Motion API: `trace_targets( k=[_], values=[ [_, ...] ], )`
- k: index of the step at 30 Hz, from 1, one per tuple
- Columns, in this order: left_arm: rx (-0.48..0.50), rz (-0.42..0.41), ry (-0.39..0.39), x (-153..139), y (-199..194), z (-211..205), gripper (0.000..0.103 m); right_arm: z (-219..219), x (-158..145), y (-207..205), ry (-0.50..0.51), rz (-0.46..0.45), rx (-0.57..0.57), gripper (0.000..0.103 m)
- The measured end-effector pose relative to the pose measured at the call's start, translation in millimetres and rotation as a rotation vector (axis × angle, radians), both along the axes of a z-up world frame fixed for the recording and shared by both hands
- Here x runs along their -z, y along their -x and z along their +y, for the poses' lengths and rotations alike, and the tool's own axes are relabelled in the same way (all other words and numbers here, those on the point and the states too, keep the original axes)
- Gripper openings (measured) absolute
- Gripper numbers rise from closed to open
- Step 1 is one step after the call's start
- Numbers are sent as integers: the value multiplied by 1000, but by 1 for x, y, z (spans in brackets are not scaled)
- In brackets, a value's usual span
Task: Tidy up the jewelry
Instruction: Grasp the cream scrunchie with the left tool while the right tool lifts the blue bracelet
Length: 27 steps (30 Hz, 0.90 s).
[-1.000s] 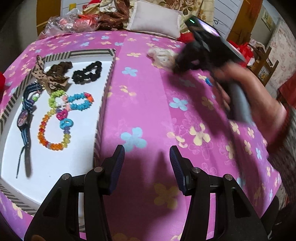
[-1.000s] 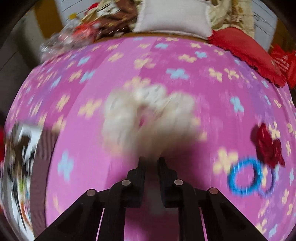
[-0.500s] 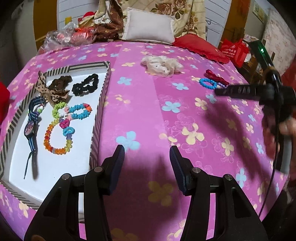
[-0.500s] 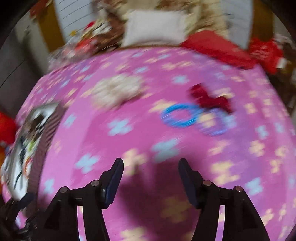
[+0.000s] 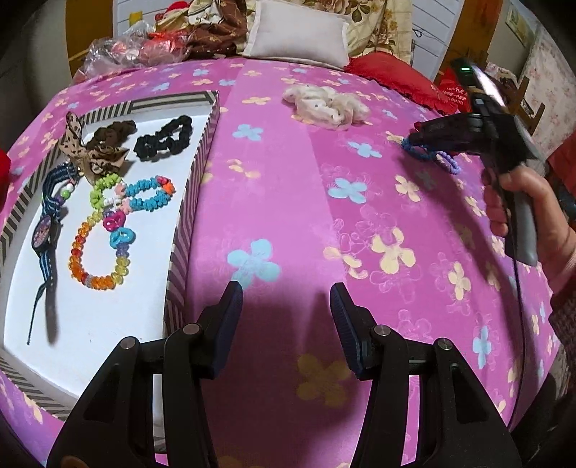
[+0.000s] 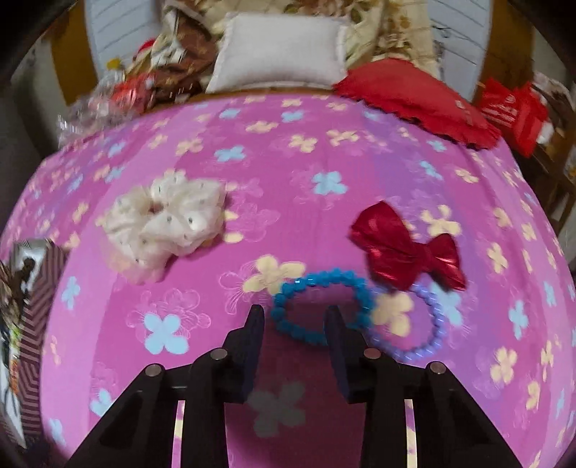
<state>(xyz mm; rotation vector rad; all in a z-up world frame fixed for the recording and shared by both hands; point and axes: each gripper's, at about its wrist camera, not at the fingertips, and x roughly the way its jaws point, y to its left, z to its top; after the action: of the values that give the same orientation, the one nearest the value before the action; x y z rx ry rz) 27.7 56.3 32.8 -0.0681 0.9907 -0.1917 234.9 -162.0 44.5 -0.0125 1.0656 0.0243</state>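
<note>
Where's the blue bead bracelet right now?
Right wrist view, low centre: the blue bead bracelet lies on the pink cloth, overlapping the purple bracelet, just below the red bow.

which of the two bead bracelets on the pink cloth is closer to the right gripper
The blue bead bracelet: its near side lies between the closing right gripper jaws. The purple one lies farther right.

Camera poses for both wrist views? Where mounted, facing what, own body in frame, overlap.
Left wrist: on the left gripper, angled down over the pink bedspread and striped tray; shows its own open fingers, plus the right gripper and hand.
Right wrist: on the right gripper, jaws closing around the blue bracelet, pads not touching it; only fingers show.
Shared: white scrunchie, blue bracelet, tray, grey pillow.
</note>
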Motion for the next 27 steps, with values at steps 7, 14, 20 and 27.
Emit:
trace_targets(
  k=[7, 14, 20, 27],
  values=[
    [4, 0, 2, 0, 0, -1, 50, -4, 8, 1, -44, 22, 8, 8],
    [-27, 5, 20, -6, 0, 7, 50, -11, 9, 66, -182, 22, -60, 8],
    [-107, 49, 79, -21, -35, 13, 50, -18, 13, 100, -230, -79, -65, 8],
    [-73, 57, 67, -40, -144, -23, 59, -38, 19, 99, -387, -118, -50, 8]
  ],
)
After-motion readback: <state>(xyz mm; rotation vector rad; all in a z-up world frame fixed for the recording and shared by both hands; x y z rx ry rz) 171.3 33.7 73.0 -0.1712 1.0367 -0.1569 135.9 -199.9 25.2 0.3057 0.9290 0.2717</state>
